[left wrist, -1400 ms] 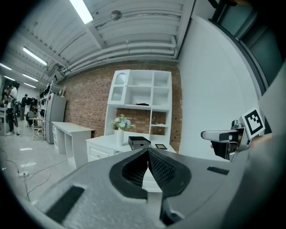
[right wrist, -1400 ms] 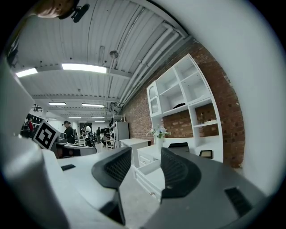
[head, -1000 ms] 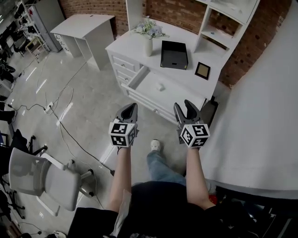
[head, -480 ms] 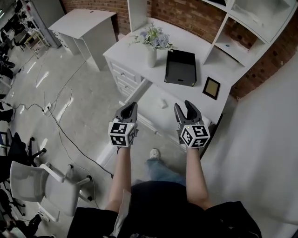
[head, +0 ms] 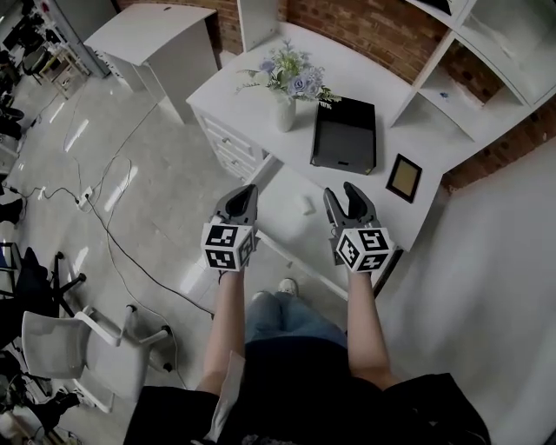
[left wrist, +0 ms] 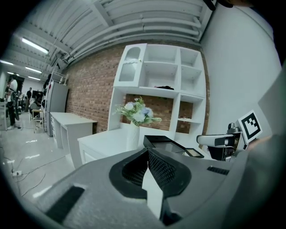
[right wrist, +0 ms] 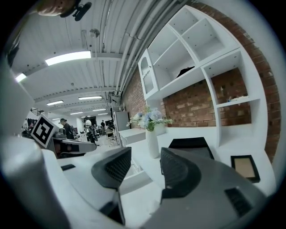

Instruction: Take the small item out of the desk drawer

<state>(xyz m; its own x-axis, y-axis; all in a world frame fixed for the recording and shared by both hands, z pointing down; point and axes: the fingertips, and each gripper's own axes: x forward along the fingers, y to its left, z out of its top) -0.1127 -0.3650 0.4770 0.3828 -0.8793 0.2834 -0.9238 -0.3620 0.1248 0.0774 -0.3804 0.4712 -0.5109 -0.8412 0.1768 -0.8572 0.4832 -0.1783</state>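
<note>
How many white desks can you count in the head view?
2. The near desk is at the centre, with its drawer pulled open. The far desk stands apart at the upper left. Others may lie outside the frame.

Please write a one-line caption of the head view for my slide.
The shut left gripper and open right gripper hover near the open desk drawer holding a small white item.

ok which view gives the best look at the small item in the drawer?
Head view: it looks down into the open drawer, where the small white item lies unobstructed. Left gripper view shows neither drawer nor item. Right gripper view catches only part of the drawer, not the item.
</note>
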